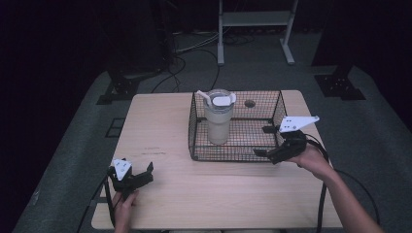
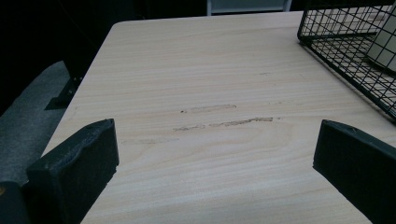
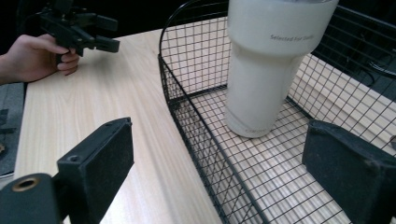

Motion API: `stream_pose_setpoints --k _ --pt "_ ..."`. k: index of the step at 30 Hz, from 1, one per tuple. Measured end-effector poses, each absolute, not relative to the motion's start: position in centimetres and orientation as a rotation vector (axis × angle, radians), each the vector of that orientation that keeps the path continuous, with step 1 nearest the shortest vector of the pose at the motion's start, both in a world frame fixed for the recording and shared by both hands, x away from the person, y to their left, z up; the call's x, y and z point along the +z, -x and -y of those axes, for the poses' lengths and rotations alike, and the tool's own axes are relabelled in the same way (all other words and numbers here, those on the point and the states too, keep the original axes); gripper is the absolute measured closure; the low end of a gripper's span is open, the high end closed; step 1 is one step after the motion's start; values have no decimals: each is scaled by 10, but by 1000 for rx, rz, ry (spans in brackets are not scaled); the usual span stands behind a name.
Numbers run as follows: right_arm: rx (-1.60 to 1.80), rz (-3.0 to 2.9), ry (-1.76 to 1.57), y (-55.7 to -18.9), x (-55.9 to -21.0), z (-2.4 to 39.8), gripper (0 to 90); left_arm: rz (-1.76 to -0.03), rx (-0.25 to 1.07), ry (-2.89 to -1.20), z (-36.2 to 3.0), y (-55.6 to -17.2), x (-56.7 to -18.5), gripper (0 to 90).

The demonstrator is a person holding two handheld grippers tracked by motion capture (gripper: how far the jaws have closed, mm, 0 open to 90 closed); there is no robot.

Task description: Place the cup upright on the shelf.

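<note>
— Which step is this?
— The approach, I judge. The right claw (image 1: 266,141), jaws apart, straddles the wire basket's (image 1: 194,121) near-right corner; the tumbler (image 1: 218,118) stands upright inside.
— And the left claw (image 1: 141,175)?
— Apart too, idle on the worktop (image 1: 160,141). Next: close on the rim squarely.

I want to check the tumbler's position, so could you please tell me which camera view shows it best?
The high view: the whole tumbler shows there, upright with its lid, inside the wire basket. The right gripper view shows its body close up, top cropped. The left gripper view catches just a pale corner behind the mesh.
</note>
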State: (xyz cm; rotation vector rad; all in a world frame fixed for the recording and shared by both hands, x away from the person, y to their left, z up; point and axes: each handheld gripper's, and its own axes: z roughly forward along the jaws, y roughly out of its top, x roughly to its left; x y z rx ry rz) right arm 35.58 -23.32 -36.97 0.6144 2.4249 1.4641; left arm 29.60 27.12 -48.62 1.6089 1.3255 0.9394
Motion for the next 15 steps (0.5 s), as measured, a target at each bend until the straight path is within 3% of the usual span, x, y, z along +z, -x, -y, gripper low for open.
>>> stream_pose_setpoints --k 15 --pt "1492 -2420 -657 -341 -385 247 83 -1324 941 -1618 -271 -296 -486 0"
